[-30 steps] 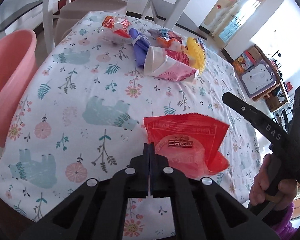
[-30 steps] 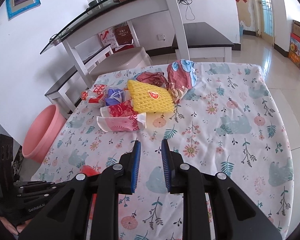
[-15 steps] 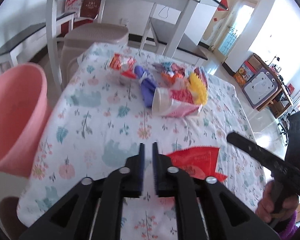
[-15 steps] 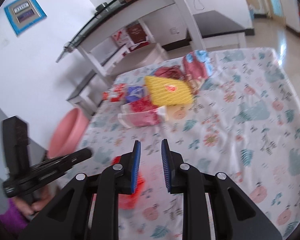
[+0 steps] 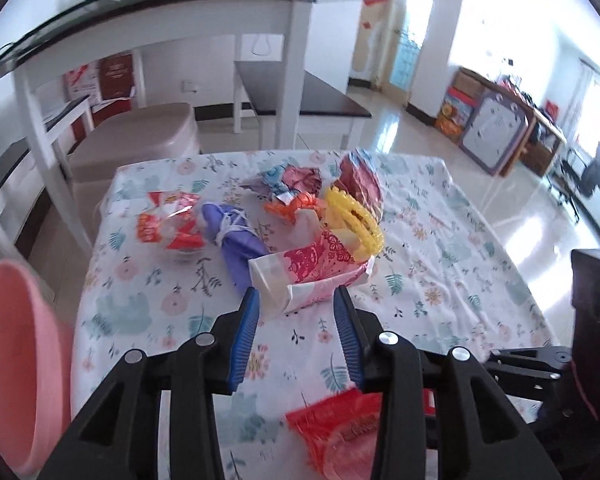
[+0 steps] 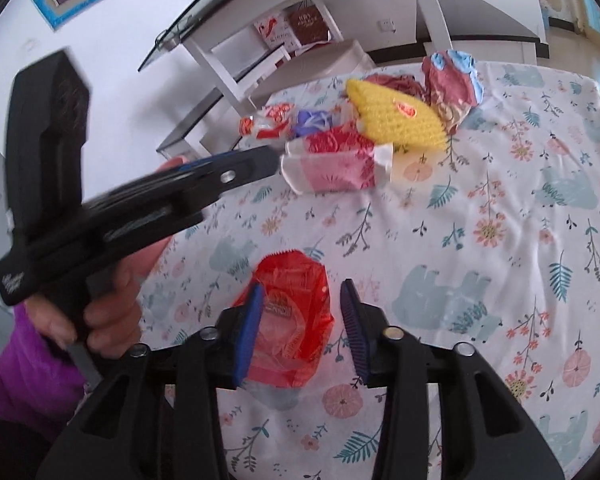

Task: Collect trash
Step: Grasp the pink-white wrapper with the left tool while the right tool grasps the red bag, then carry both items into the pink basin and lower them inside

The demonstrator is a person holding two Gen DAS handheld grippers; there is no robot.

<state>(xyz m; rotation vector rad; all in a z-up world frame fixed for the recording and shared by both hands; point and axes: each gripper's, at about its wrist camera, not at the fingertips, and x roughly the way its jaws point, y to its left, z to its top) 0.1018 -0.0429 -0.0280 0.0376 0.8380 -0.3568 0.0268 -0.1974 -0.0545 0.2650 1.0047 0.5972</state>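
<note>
A red snack wrapper (image 6: pixel 290 316) lies flat on the floral tablecloth; it also shows low in the left wrist view (image 5: pixel 340 428). My right gripper (image 6: pixel 302 300) is open, its jaws either side of the wrapper's near part. My left gripper (image 5: pixel 296 300) is open and empty, above the cloth, facing a pink-and-white paper carton (image 5: pixel 308 276). Behind the carton lies a pile of trash: a yellow foam net (image 5: pixel 356 224), a purple bag (image 5: pixel 236 240), a red-and-clear wrapper (image 5: pixel 170 222) and crumpled wrappers (image 5: pixel 296 184).
A pink plastic tub (image 5: pixel 16 364) stands on the floor left of the table. A beige stool (image 5: pixel 140 136) and a white glass-topped desk (image 5: pixel 292 64) stand beyond the table's far edge. The left gripper's handle and hand (image 6: pixel 100 216) cross the right wrist view.
My left gripper opened, let go of the red wrapper and rose toward the carton. My right gripper opened wider and moved over to the red wrapper.
</note>
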